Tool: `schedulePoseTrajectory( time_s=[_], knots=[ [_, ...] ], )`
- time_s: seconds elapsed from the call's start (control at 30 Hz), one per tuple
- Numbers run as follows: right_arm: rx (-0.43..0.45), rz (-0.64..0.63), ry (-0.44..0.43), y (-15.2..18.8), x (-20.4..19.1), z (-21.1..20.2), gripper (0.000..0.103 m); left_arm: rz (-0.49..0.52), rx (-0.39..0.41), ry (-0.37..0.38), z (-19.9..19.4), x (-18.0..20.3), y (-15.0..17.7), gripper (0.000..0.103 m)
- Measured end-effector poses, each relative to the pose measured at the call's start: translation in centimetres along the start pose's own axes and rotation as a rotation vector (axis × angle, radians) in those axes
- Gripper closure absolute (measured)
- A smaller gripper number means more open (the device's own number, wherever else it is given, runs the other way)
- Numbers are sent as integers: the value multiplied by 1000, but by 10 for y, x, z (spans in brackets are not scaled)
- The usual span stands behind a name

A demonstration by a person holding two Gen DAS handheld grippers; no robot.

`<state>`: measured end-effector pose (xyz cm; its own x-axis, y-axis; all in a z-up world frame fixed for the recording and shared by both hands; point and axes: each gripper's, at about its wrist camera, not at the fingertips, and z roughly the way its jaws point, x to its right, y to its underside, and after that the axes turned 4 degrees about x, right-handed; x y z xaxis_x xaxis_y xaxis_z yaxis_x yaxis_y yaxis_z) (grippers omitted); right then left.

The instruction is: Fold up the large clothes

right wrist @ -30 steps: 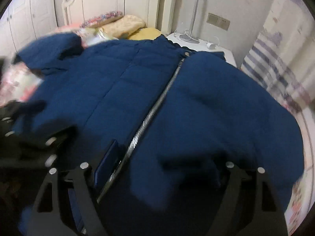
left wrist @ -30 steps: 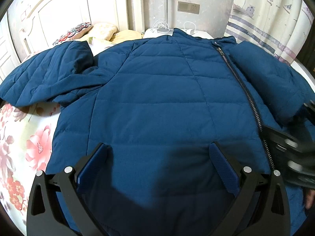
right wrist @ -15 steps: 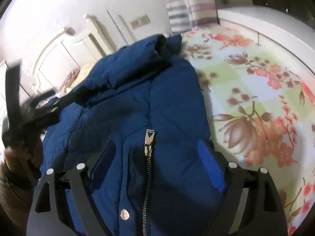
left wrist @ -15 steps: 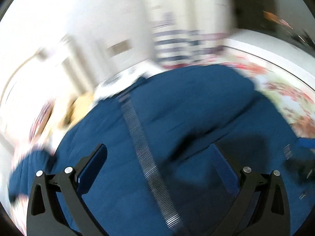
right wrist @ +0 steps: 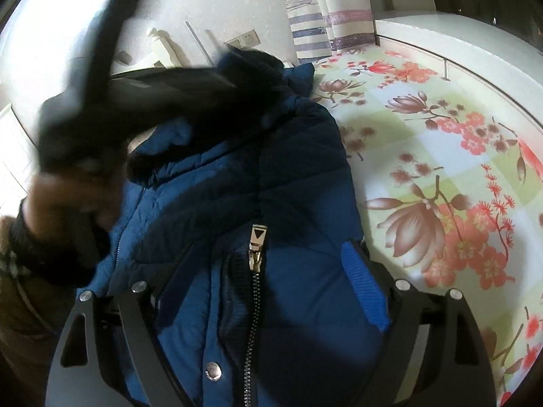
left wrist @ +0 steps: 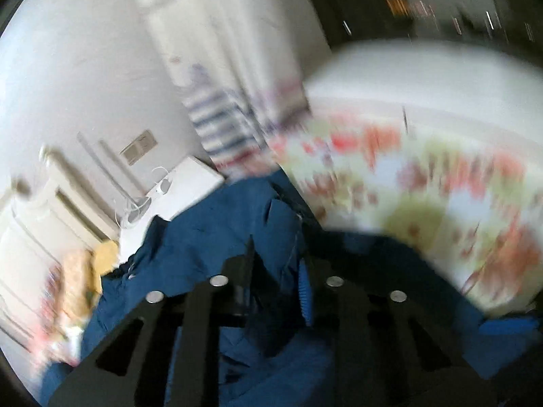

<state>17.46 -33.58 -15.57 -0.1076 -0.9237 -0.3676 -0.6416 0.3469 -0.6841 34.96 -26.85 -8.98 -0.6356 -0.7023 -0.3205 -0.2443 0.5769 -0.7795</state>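
Two grippers share the blue puffer jacket (right wrist: 271,176) lying on the floral bedsheet (right wrist: 441,156): the left gripper (left wrist: 276,271), jaws just closed, pinches a fold to carry it over, while the right gripper (right wrist: 268,285) straddles the zipper pull (right wrist: 257,237) with jaws wide, apparently steadying the hem.

Both wrist cameras look steeply down, close over the jacket (right wrist: 271,176) and bedsheet (right wrist: 441,142).

Left claw (left wrist: 276,278) pinched tight; right claw (right wrist: 268,278) spread wide.
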Motion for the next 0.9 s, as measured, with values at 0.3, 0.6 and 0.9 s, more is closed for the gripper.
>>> schedulePoseTrajectory(
  time_s=[0.3,0.6,0.9],
  knots=[
    [2,8,-10,2,-1,-4,18,-949,177,15,-132,-259,147,81],
    [26,0,47,2,-3,-15,18,-1297,-69,110,-127,-291,301,77],
    [126,-336,278,-51,-38,-23,18,-1304,-5,160,-115,-289,299,71]
  ],
)
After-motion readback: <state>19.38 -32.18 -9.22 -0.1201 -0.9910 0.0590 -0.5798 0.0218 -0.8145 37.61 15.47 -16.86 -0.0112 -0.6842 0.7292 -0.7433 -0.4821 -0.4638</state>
